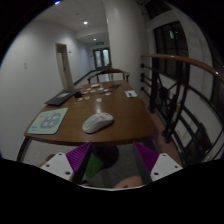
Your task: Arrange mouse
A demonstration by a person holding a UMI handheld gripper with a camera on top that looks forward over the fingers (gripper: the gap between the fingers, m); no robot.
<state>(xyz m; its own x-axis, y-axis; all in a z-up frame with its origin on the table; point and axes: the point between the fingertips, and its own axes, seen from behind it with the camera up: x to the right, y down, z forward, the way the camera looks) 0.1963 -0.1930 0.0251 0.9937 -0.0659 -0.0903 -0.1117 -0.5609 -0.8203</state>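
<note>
A long wooden desk [120, 118] with a smooth brown top and a rounded near end is stretching away into a pale room. The mouse [97, 122], a light grey, rounded, glossy-looking shape, is lying near the desk's near edge, a little toward its middle, just ahead of the gripper [113, 163] and beyond its fingertips. The jaws are standing apart with nothing between them, and the purple pads [80, 158] are showing on their inner faces, angled like wedges.

Beside the mouse, at the desk's near left corner, a flat square mat [46, 121] in pale green with a lighter border is lying; any print on it is too small to read. Further along the left edge a dark, flat rectangular object [61, 97] is resting. Toward the far end, small pale flat items [97, 89] are sitting, too small to tell apart. To the desk's right, a curved wooden handrail [185, 62] is running over dark metal bars.
</note>
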